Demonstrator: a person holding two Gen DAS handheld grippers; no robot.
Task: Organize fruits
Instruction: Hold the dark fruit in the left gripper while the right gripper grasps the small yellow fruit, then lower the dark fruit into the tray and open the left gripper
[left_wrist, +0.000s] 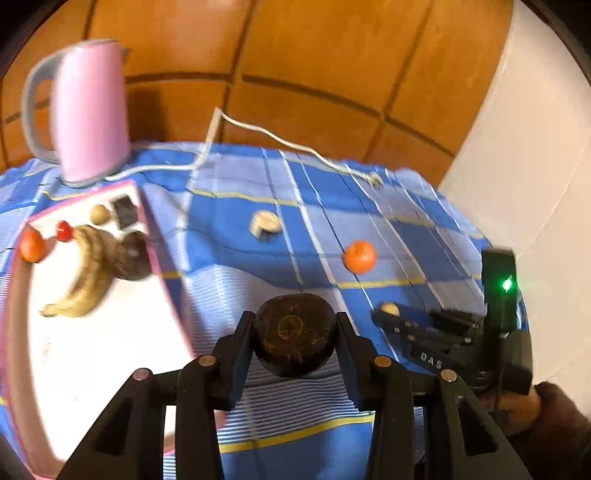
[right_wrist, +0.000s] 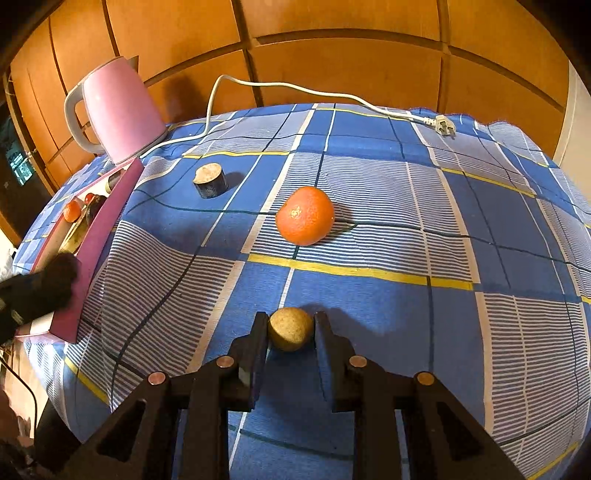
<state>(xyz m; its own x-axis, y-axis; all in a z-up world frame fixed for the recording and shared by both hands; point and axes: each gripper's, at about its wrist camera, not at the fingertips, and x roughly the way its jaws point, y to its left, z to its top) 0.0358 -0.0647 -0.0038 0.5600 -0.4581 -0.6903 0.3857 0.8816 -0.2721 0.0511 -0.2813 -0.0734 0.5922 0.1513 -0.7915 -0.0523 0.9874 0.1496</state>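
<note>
Gripping dark round fruit (left_wrist: 294, 338), left claw (left_wrist: 294, 334); right claw (right_wrist: 290, 328) pinching small tan fruit (right_wrist: 290, 328).

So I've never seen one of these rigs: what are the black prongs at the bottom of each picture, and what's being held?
No robot: a person holds two hand grippers, each with a fisheye camera looking along its fingers. In the left camera's picture, the left gripper clamps a dark brown round fruit; beside it sits a pink tray holding bananas and other fruit. In the right camera's picture, the right gripper brackets a small tan fruit on the checked cloth; whether it grips is unclear. An orange and a pink kettle also stand there.
</note>
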